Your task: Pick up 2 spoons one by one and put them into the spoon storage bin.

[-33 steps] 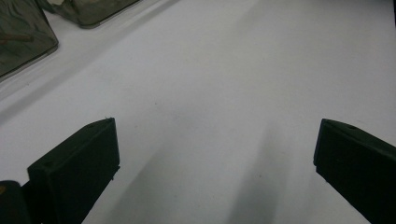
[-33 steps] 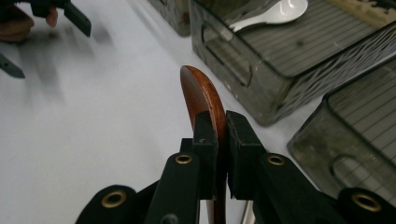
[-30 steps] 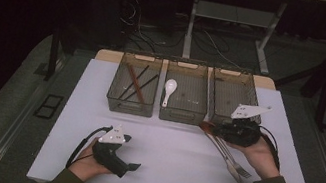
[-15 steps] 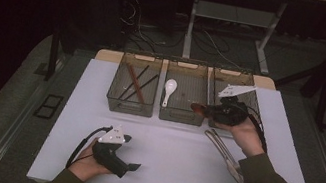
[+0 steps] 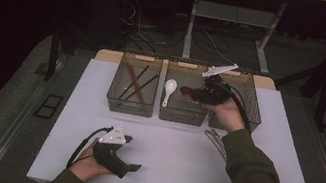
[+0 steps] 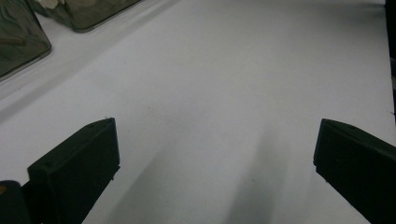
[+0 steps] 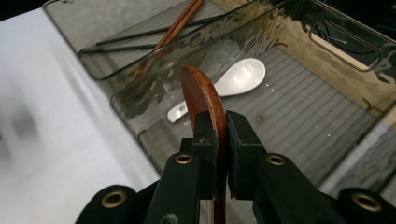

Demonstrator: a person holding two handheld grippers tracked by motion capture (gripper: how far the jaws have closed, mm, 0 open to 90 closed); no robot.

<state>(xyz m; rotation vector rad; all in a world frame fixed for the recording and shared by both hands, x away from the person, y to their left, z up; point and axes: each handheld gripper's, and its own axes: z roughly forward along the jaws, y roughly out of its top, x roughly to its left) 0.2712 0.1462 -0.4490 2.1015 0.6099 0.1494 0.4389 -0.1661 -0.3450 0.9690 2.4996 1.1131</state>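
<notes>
My right gripper [image 5: 195,95] is shut on a brown wooden spoon [image 5: 185,91], held above the middle bin [image 5: 181,120]. In the right gripper view the two jaws [image 7: 217,126] pinch the spoon's neck and its bowl [image 7: 198,91] points out over the bin. On that bin's floor lies a white ceramic spoon [image 5: 169,88] [image 7: 238,77]. My left gripper [image 5: 132,154] rests on the white table at the near left, held by a hand. Its jaws [image 6: 215,154] stand wide open over bare table.
The left bin [image 5: 128,111] holds several chopsticks [image 5: 134,84] [image 7: 163,35]. The right bin [image 5: 249,122] stands behind my right hand. A thin metal utensil [image 5: 216,139] lies on the table in front of the bins, beside the right sleeve. The white tabletop [image 5: 178,165] has free room in the middle.
The right gripper carried the wooden spoon leftward and away from the person, rising from in front of the right bin to above the middle bin. The left gripper stayed still.
</notes>
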